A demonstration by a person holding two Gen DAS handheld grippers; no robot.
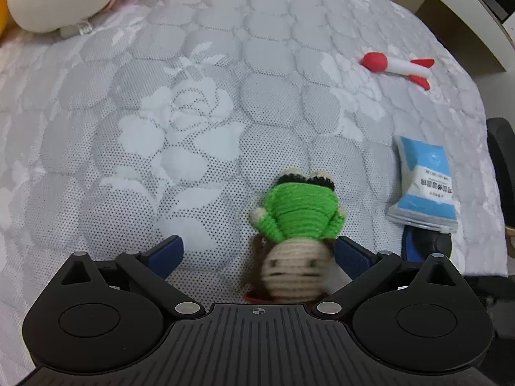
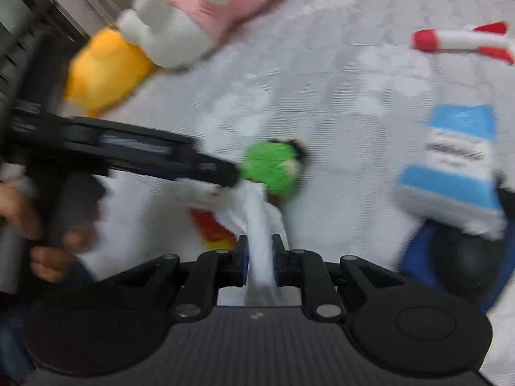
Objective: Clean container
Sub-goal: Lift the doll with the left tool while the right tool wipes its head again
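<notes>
A crocheted doll (image 1: pixel 299 225) with a green body and cream head lies on the quilted grey mattress (image 1: pixel 161 112). My left gripper (image 1: pixel 259 251) is open, its blue pads either side of the doll's head, the right pad touching it. In the blurred right wrist view the doll (image 2: pixel 273 167) lies ahead, with the left gripper reaching it from the left. My right gripper (image 2: pixel 260 254) is shut on the white edge of a plastic bag (image 2: pixel 257 225) with red and yellow print.
A red-and-white toy rocket (image 1: pixel 399 67) lies far right. A blue-and-white packet (image 1: pixel 425 183) rests on a dark blue object (image 1: pixel 425 244) at the mattress's right edge. White, pink and yellow plush toys (image 2: pixel 167 32) lie at the far left.
</notes>
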